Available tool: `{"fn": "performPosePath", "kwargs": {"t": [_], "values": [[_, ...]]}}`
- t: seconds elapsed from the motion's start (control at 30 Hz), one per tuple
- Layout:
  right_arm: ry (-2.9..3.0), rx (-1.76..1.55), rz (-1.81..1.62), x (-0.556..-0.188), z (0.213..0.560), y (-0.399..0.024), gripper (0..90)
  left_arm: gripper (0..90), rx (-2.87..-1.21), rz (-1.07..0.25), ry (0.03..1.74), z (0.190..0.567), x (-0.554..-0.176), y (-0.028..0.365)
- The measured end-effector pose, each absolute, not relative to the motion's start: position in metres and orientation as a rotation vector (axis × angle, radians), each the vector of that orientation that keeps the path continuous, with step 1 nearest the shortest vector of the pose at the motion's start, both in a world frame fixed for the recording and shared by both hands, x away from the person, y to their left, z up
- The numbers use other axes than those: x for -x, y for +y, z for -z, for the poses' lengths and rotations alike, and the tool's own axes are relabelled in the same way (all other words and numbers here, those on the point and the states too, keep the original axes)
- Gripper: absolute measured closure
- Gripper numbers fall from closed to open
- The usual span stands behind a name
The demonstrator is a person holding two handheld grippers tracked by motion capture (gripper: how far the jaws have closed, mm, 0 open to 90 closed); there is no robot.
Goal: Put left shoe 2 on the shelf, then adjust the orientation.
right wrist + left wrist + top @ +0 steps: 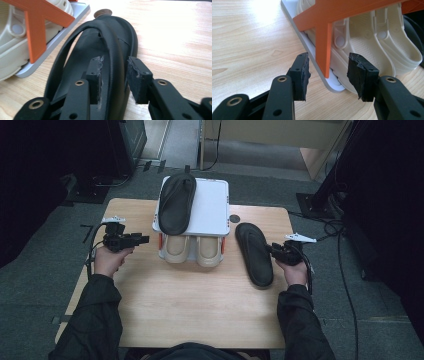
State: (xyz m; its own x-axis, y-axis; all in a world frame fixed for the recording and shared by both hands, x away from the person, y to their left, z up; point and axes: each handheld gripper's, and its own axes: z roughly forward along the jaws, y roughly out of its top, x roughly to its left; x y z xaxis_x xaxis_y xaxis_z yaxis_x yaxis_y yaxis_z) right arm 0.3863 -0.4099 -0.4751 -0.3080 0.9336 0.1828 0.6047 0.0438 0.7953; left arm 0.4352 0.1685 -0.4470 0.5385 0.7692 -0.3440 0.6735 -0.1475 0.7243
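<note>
One black sandal (254,254) lies flat, lengthwise front-to-back, strap end far

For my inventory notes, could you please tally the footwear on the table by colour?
Black sandals: 2, one atop the rack, one on the table
Cream clogs: 2, in the rack
Total: 4
</note>
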Motion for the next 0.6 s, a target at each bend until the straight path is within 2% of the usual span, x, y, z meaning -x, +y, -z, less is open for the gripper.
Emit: {"fn": "performPosePath", "kwargs": {"t": [0.27,0.6], "values": [[1.979,-1.569,-1.128,-0.402,0.486,-0.409,63.1,51.7,-1.863,-0.138,1.187,0.447,-0.427,0.174],[2.036,-1.561,-1.076,-0.413,0.491,-0.4,69.3,51.7,-1.856,-0.149,1.2,0.446,-0.42,0.18]]}}
